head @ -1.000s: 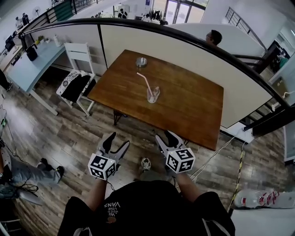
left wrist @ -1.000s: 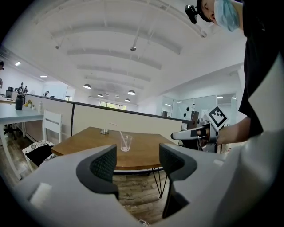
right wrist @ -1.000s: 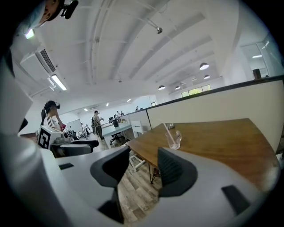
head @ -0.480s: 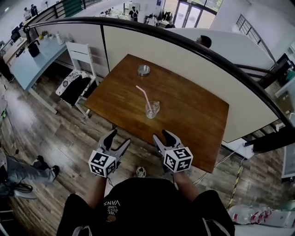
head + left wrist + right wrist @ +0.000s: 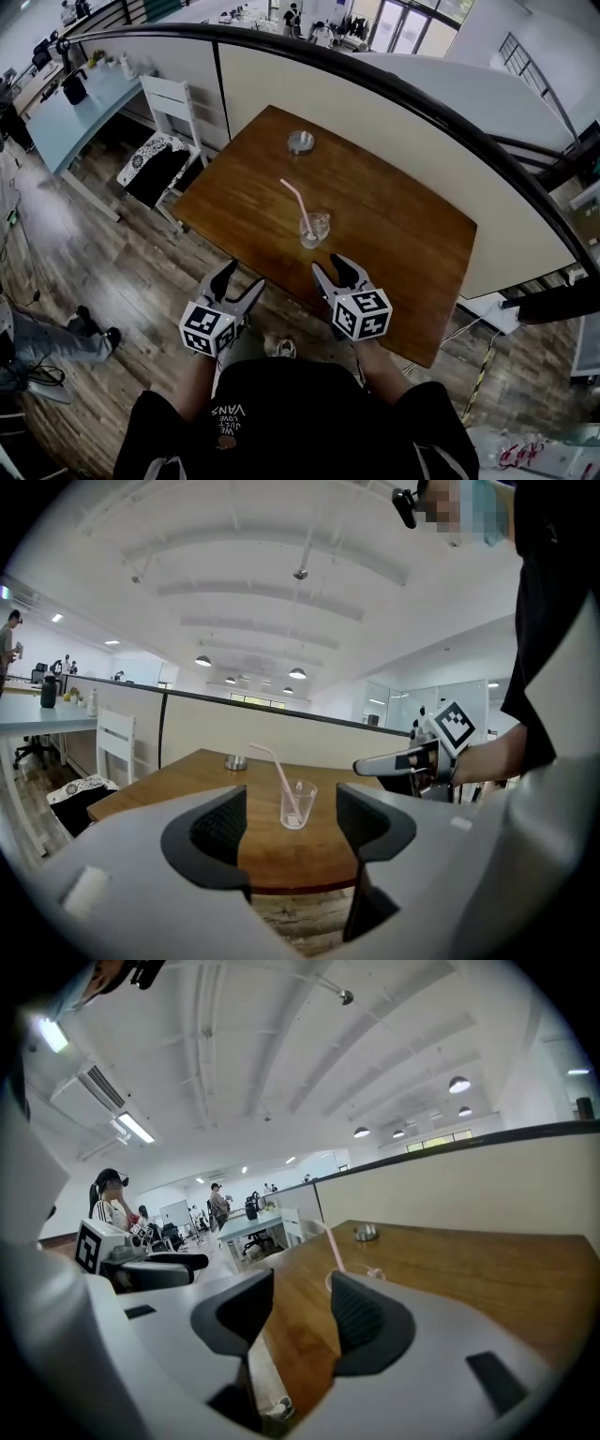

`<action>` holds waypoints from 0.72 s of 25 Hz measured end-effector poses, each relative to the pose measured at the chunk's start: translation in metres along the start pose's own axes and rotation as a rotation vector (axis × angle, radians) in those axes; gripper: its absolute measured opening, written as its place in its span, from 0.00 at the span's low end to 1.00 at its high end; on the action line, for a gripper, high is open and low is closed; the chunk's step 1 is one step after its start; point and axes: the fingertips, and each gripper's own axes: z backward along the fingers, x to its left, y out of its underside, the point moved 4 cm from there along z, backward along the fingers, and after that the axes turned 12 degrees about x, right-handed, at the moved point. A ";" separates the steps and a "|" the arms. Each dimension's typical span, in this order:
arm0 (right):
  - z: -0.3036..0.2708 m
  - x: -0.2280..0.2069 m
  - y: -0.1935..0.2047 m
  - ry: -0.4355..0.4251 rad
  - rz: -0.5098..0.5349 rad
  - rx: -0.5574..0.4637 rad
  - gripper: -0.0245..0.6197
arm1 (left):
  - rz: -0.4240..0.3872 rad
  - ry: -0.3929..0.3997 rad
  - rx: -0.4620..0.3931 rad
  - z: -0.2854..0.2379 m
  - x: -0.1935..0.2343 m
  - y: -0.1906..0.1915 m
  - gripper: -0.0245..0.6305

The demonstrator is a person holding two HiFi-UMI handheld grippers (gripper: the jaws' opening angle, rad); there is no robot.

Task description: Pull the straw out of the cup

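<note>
A clear plastic cup (image 5: 314, 229) stands near the front middle of the brown wooden table (image 5: 394, 234), with a pink bendy straw (image 5: 294, 198) leaning out of it toward the far left. In the left gripper view the cup (image 5: 297, 804) and straw (image 5: 275, 769) sit between the jaws, some way off. My left gripper (image 5: 234, 285) is open, short of the table's near edge. My right gripper (image 5: 337, 272) is open too, at the table's front edge just near of the cup. In the right gripper view the straw (image 5: 335, 1248) rises behind the right jaw, which hides most of the cup.
A small round metal dish (image 5: 300, 142) sits at the table's far side. A cream partition with a dark rail (image 5: 394, 89) runs behind the table. A white chair (image 5: 161, 141) stands to the left by a pale blue desk (image 5: 66, 112). Wooden floor surrounds the table.
I have moved closer to the table. Both grippers, still open, now reach toward its front edge, and the cup lies nearer to them.
</note>
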 end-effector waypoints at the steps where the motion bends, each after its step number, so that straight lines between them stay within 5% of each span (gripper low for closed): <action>1: -0.003 -0.002 -0.003 0.006 -0.001 0.000 0.30 | -0.001 0.004 0.003 -0.003 0.003 -0.002 0.47; 18: -0.081 -0.021 -0.041 0.156 -0.059 0.010 0.30 | -0.083 0.182 0.064 -0.066 0.085 -0.039 0.47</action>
